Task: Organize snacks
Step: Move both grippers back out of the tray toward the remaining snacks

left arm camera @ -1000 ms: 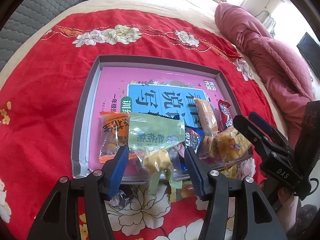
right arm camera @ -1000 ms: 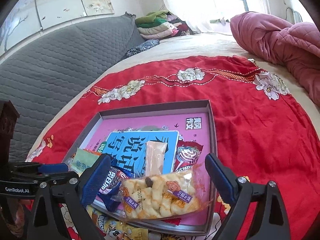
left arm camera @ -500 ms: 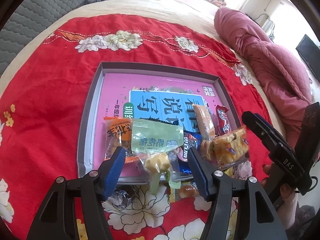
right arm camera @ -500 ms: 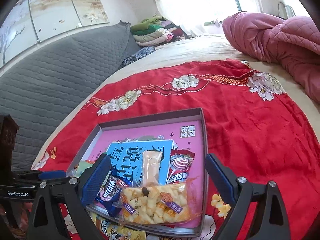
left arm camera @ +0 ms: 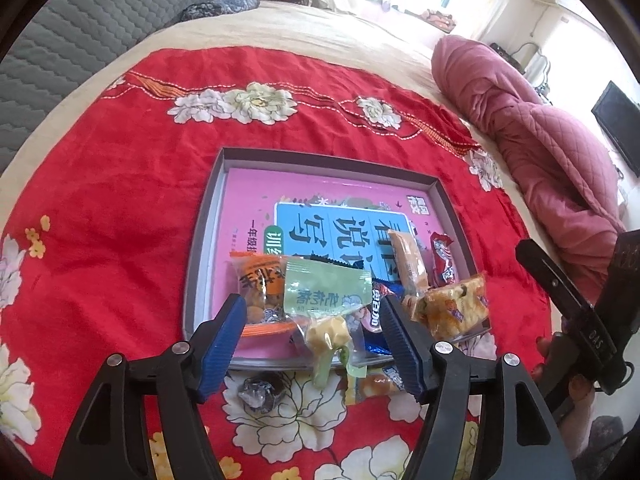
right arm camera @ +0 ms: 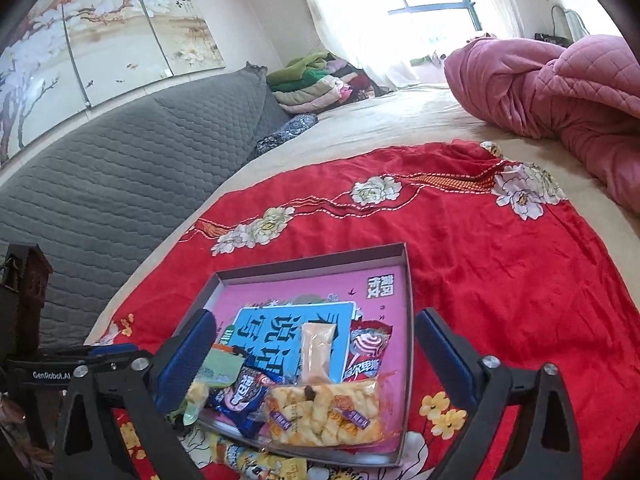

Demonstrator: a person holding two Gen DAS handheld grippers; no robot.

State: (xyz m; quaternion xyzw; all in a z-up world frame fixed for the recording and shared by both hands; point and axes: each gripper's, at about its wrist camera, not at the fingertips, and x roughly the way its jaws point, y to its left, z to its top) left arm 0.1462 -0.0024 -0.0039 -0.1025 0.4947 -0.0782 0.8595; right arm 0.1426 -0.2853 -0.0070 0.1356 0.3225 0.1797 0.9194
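Observation:
A grey box lid [left arm camera: 200,264] [right arm camera: 408,280] with a pink and blue printed bottom lies on the red floral cloth. Several snack packets lie along its near side: an orange packet [left arm camera: 256,284], a green packet [left arm camera: 324,292], a blue cookie packet [right arm camera: 240,396], a tan bar [right arm camera: 316,352], a red lollipop packet [right arm camera: 366,354] and a yellow puff packet [right arm camera: 324,412]. My left gripper [left arm camera: 312,340] is open and empty above the green packet. My right gripper [right arm camera: 316,364] is open and empty above the lid's near side; it also shows in the left wrist view [left arm camera: 560,292].
A dark wrapped candy [left arm camera: 258,392] and a yellow packet [left arm camera: 372,384] lie on the cloth just outside the lid's near edge. A pink quilt [right arm camera: 560,88] is heaped at the right. A grey padded headboard [right arm camera: 120,176] runs along the left.
Both grippers have drawn back and risen from the lid, still open and empty. The snacks have not moved.

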